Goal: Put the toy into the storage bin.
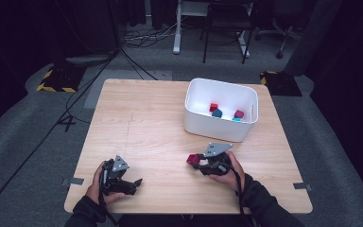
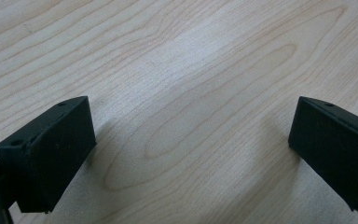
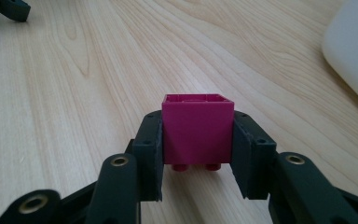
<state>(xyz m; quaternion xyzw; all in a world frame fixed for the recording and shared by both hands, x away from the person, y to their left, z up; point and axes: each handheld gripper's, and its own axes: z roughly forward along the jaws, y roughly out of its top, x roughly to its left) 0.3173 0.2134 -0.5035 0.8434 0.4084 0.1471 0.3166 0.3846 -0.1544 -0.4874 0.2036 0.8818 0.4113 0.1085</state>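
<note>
Clearly the carry step is in hand — the right gripper (image 3: 198, 154) is clamped on the magenta block (image 3: 198, 133), near the desk's (image 1: 137, 127) front edge; the left gripper (image 2: 191, 154) rests spread apart. Next, I judge, comes a lift over the white bin's (image 1: 217, 126) near wall — then release.

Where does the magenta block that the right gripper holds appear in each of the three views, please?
High view: the magenta block is at lower centre, in the right gripper, below the white bin.
Left gripper view: not in it.
Right gripper view: centre, clamped between the two jaws, studs pointing down.
Shared landmark: the white bin, at the right edge of the right gripper view.
</note>
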